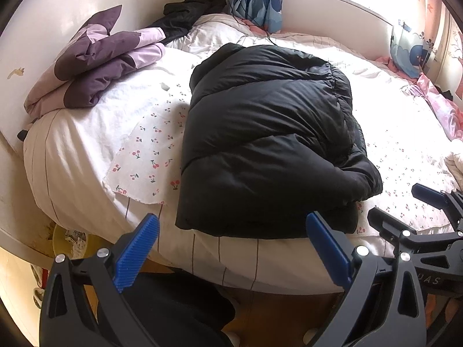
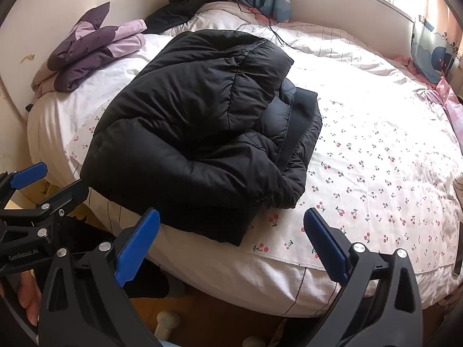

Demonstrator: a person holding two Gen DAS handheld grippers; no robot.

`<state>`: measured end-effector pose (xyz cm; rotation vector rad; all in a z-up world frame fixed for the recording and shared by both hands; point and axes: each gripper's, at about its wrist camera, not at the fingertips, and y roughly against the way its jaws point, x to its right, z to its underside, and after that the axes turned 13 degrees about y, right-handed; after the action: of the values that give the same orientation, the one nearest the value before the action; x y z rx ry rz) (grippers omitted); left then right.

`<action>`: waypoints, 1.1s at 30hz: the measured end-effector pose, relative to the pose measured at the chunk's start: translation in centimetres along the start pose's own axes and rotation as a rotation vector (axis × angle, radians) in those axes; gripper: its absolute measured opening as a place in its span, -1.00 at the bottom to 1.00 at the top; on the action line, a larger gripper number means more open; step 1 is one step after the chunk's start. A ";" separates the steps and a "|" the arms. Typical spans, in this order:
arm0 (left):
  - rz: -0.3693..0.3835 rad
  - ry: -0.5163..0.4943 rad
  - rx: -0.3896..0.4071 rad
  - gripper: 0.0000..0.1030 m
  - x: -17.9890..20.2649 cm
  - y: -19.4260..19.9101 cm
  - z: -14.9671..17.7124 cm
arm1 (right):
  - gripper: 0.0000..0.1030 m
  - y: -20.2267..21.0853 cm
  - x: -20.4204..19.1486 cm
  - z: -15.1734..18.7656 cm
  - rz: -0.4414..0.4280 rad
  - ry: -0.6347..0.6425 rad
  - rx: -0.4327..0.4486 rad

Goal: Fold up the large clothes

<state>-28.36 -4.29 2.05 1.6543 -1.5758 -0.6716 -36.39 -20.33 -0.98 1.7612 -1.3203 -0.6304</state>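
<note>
Your left gripper [image 1: 231, 248] and right gripper [image 2: 231, 245] hang released off the bed [image 2: 376, 144]: the jacket [image 2: 196, 127] looks folded.

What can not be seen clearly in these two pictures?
- Jacket sleeves: folded under its own bulk, both views.
- Dark garment by the wall: type unclear, partly behind the purple quilt.
- Window: washed out by glare, both views.
- Under the bed: hidden by the mattress and both open grippers, left and right.
</note>
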 end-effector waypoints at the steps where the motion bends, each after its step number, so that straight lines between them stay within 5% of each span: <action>1: 0.000 -0.001 -0.001 0.89 0.0 0.0 0.0 | 0.86 0.0 0.0 0.0 -0.001 0.000 0.000; 33: 0.033 0.029 -0.096 0.89 -0.3 -1.1 0.5 | 0.86 -0.6 0.2 0.7 -0.007 -0.009 -0.038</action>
<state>-28.10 -4.11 0.86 1.5584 -1.5237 -0.6921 -36.61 -20.66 -1.84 1.7345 -1.3007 -0.6634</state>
